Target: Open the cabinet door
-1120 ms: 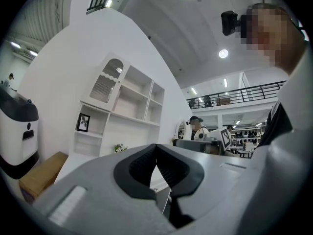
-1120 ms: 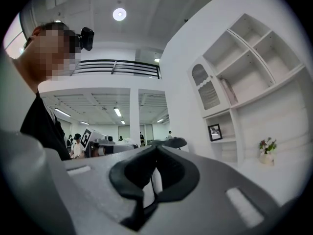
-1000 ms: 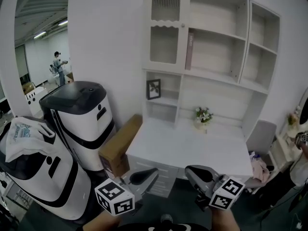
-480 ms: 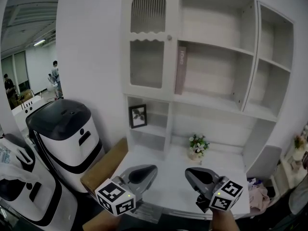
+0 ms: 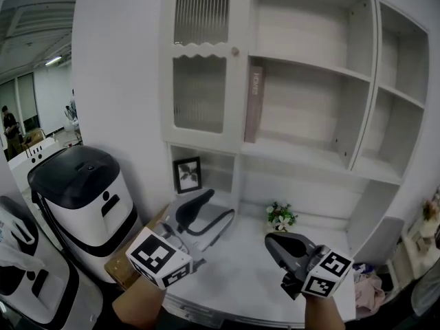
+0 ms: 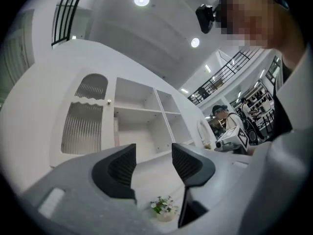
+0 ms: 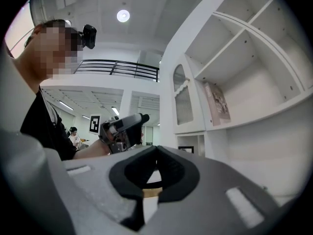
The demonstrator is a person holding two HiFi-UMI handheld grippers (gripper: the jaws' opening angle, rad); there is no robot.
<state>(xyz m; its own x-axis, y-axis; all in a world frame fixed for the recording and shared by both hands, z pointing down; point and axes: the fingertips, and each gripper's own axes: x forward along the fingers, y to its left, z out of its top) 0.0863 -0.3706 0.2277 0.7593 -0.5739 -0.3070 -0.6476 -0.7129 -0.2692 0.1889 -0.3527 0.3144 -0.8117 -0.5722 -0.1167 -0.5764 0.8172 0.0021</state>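
Head view. Entry: cabinet door [image 5: 199, 67], with all places given from it.

- Cabinet door: white, arched top, ribbed panes, long axis upright. Shut, at the left end of the open shelves.
- Knob [image 5: 234, 51]: small and round, on the door's right edge, above mid-height.
- Left gripper [image 5: 218, 206]: below the door, under its right edge, well apart from the knob. Jaws apart, just opened, nothing between them.
- Right gripper [image 5: 275, 243]: lower still, further right of the door. Jaws closed together, nothing clamped.
- Book [image 5: 253, 105]: upright, just right of the door.
- Picture frame [image 5: 187, 175]: in the niche directly beneath the door.
- Worktop [image 5: 254, 280]: well below the door, under both grippers.

Judged nearer to the knob: left gripper. Knob up and slightly right from its jaws. Hinge side probably the door's left edge, so a pull outward and leftward.
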